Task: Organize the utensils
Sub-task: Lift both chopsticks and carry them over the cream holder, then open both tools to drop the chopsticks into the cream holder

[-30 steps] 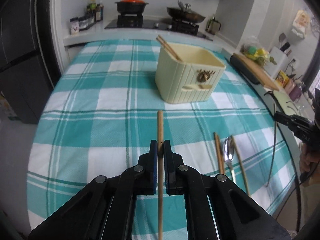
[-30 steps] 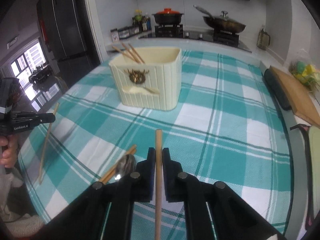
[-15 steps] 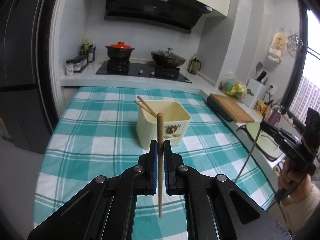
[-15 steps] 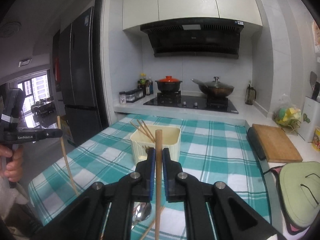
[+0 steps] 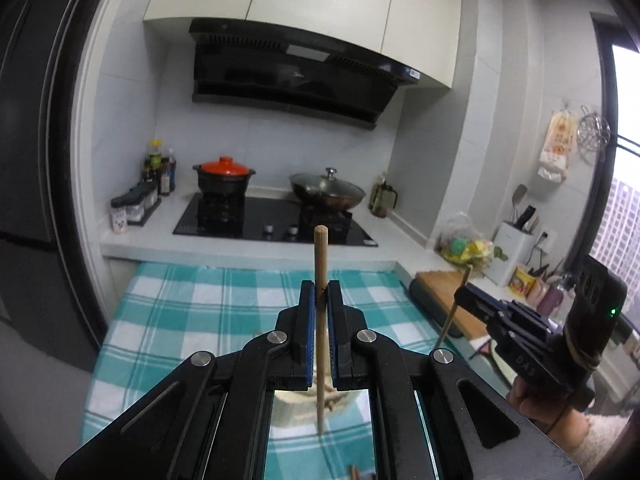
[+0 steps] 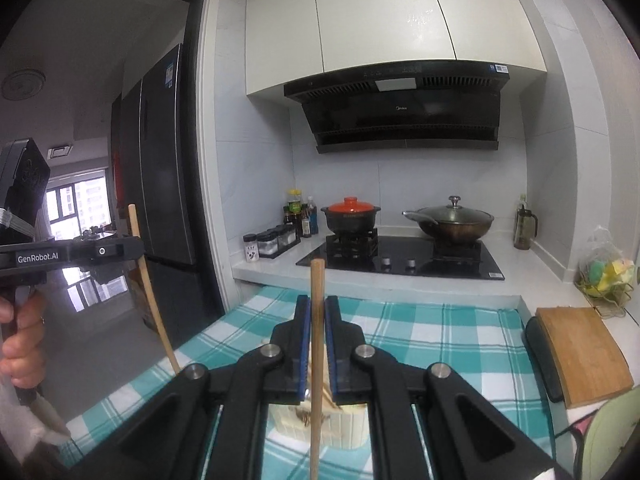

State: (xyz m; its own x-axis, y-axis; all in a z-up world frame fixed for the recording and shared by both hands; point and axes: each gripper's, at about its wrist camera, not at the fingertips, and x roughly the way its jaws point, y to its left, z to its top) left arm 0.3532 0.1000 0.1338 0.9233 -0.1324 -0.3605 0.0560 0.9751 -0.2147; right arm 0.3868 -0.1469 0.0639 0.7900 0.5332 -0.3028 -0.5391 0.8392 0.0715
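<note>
Now each gripper, left gripper (image 5: pixel 320 294) and right gripper (image 6: pixel 316 308), pinches an upright chopstick (image 5: pixel 321 264), with the cream holder (image 6: pixel 320 424) apparently directly below both.

White wall cabinets (image 6: pixel 392 20) above a black range hood (image 6: pixel 400 108); dark fridge (image 6: pixel 160 168) left; daylight, seemingly, from a window (image 5: pixel 624 208).

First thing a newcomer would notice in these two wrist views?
Each hand-held gripper is shut on a wooden chopstick standing upright in the middle of its view: the left hand-held gripper holds one chopstick, the right hand-held gripper another chopstick. Behind them, a pot with an orange lid sits on the stove, with a checked teal tablecloth below.
</note>
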